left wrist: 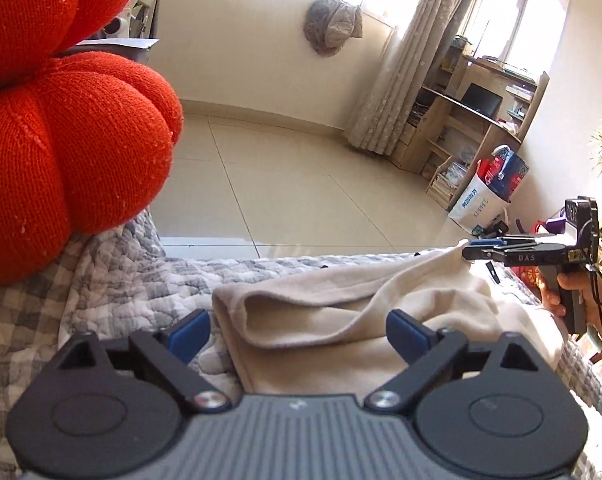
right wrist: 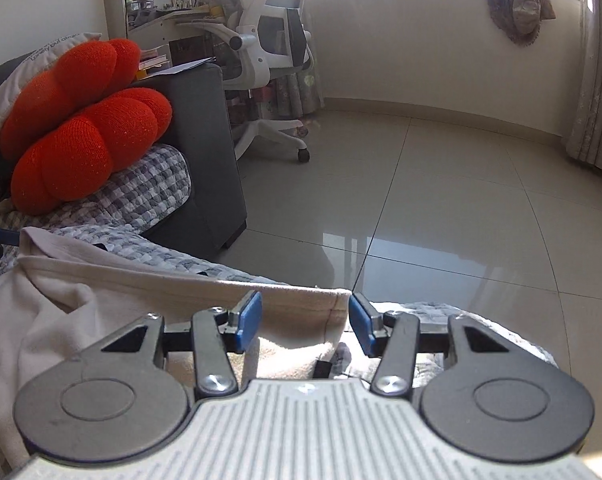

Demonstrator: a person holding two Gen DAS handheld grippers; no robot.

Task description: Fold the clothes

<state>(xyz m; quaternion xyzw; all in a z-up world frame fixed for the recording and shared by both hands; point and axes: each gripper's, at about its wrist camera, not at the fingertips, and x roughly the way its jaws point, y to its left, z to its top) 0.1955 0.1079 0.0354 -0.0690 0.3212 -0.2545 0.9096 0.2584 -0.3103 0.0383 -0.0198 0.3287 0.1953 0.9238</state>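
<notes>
A beige garment (left wrist: 321,312) lies rumpled on a grey checked quilt (left wrist: 121,272). In the left wrist view my left gripper (left wrist: 299,332) stands wide open, its blue pads on either side of the garment's near folded corner and apart from the cloth. At the far right, my right gripper (left wrist: 477,250) is seen side on in a person's hand (left wrist: 553,292), its tips at the garment's other corner. In the right wrist view my right gripper (right wrist: 305,322) is open, with the hemmed corner of the garment (right wrist: 101,312) between its pads and not pinched.
A red knitted cushion (left wrist: 61,140) (right wrist: 81,132) rests on the quilt (right wrist: 149,188) by the sofa's dark grey arm (right wrist: 205,140). Shiny tiled floor (right wrist: 441,200) lies past the seat's edge. A white office chair (right wrist: 269,40), wooden shelves (left wrist: 473,112) and a paper bag (left wrist: 489,196) stand farther off.
</notes>
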